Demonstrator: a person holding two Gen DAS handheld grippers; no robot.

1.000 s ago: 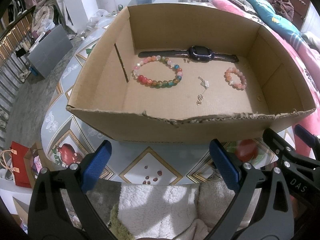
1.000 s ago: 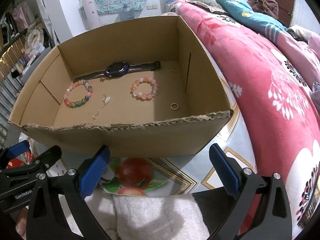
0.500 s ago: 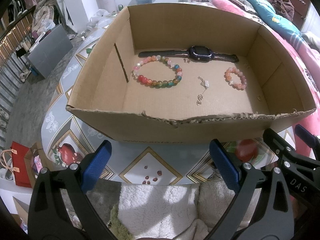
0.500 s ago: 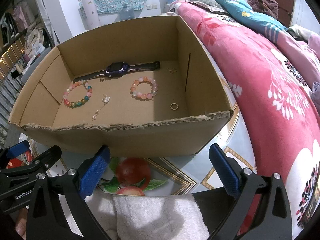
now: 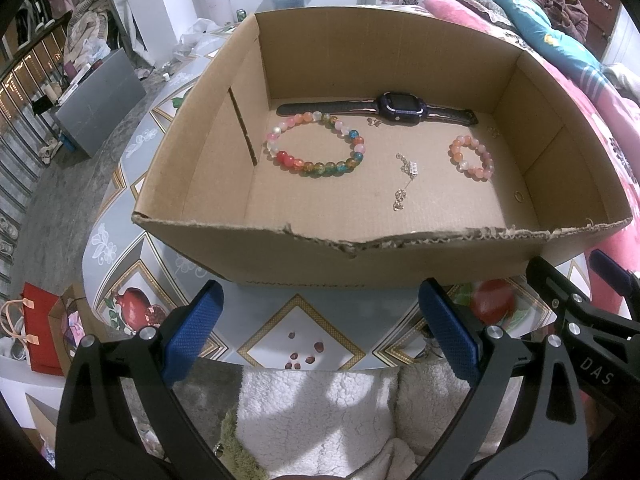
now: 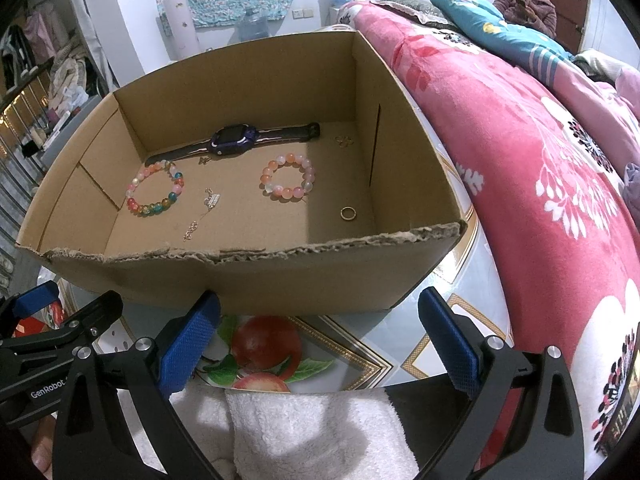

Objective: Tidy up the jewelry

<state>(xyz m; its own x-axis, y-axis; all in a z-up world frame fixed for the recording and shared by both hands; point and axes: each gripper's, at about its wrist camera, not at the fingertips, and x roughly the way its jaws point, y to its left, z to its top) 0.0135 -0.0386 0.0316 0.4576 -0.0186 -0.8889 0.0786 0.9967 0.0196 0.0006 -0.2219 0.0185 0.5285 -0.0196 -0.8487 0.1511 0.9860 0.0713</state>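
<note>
An open cardboard box (image 5: 280,252) (image 6: 304,276) stands on a patterned table. Inside lie a dark watch (image 5: 400,106) (image 6: 234,140), a multicoloured bead bracelet (image 5: 316,144) (image 6: 154,192), a pink bead bracelet (image 5: 472,158) (image 6: 286,176), a thin silver chain (image 5: 406,180) (image 6: 204,210), a gold ring (image 5: 519,196) (image 6: 348,213) and small earrings (image 5: 374,121) (image 6: 344,141). My left gripper (image 5: 320,336) is open and empty before the box's near wall. My right gripper (image 6: 320,336) is open and empty, beside it on the right.
The table (image 5: 304,344) (image 6: 404,344) has a glossy fruit-patterned top. A pink flowered quilt (image 6: 540,152) lies right of the box. White fleece (image 5: 320,412) (image 6: 312,428) is under the grippers. A red bag (image 5: 40,328) sits on the floor at left.
</note>
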